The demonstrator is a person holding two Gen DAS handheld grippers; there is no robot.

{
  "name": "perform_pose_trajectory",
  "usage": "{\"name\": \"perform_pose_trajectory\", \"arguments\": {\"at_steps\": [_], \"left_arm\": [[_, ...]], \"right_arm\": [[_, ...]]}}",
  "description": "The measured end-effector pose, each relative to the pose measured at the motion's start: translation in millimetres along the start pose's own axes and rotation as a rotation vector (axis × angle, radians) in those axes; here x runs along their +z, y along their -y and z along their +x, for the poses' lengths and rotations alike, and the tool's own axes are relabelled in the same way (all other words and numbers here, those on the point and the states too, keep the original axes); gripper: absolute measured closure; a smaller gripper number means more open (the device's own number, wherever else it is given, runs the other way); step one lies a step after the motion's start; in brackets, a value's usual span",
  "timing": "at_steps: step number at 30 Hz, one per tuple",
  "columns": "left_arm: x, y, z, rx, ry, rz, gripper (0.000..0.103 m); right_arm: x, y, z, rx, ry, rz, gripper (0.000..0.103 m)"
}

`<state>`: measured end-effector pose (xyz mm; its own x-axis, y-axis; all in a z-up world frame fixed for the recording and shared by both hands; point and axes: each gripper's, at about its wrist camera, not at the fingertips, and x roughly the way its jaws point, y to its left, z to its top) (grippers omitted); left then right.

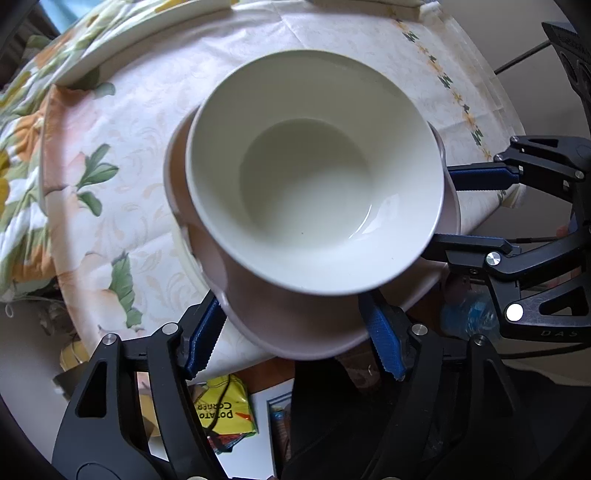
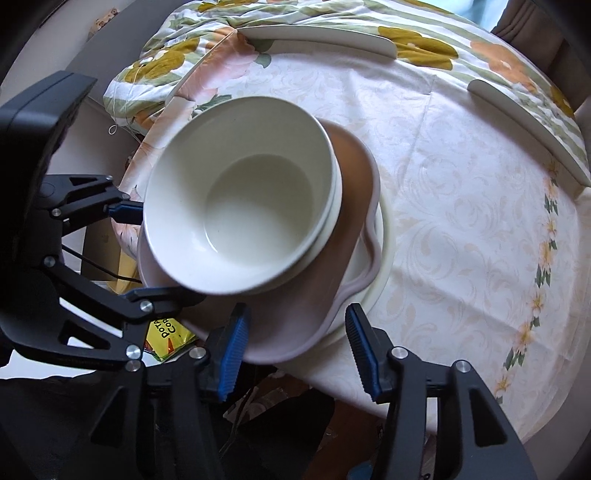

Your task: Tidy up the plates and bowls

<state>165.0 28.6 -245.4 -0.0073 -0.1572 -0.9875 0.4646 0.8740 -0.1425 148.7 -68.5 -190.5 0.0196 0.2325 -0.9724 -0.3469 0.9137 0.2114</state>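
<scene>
A white bowl (image 1: 314, 173) (image 2: 240, 192) sits nested in another white bowl (image 2: 332, 206), on a wavy-edged pink plate (image 1: 310, 328) (image 2: 332, 266). The plate lies on a cream plate (image 2: 380, 258) at the near edge of the round table. My left gripper (image 1: 295, 339) (image 2: 162, 254) is open, its blue-padded fingers (image 1: 384, 336) on either side of the pink plate's rim. My right gripper (image 2: 295, 347) (image 1: 472, 210) is open too, its fingers (image 2: 232, 354) on either side of the same stack's near rim.
The table wears a floral tablecloth (image 1: 110, 192) (image 2: 461, 221). Two white plates (image 2: 317, 35) (image 2: 532, 129) lie at the far side, also seen in the left wrist view (image 1: 110, 44). A yellow snack packet (image 1: 225, 410) lies on the floor below the table edge.
</scene>
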Motion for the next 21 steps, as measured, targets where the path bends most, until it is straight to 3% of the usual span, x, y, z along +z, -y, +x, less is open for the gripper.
{"name": "perform_pose_trajectory", "arguments": {"at_steps": [4,10,15,18,19,21], "left_arm": [[-10.1,6.6,-20.1,0.032,0.046,-0.033,0.034],[-53.7,27.6,-72.0,0.069,0.203,-0.129,0.034],[-95.6,63.6,-126.7,0.152,0.383,-0.195,0.034],[-123.2,88.5,-168.9,0.183,0.551,-0.228,0.034],[-131.9,97.4,-184.0,0.196,0.61,-0.236,0.033],[-146.2,111.1,-209.8,0.21,0.706,-0.243,0.027]], "right_arm": [[-8.8,-1.3,-17.9,0.007,0.051,0.031,0.054],[-47.2,-14.0,-65.0,0.0,0.167,0.036,0.054],[-97.1,-28.8,-119.7,-0.043,0.322,0.031,0.054],[-128.1,-32.0,-162.3,-0.094,0.438,0.054,0.054],[-137.2,-32.7,-176.1,-0.112,0.476,0.065,0.05],[-154.4,-33.6,-204.3,-0.16,0.562,0.092,0.03]]}}
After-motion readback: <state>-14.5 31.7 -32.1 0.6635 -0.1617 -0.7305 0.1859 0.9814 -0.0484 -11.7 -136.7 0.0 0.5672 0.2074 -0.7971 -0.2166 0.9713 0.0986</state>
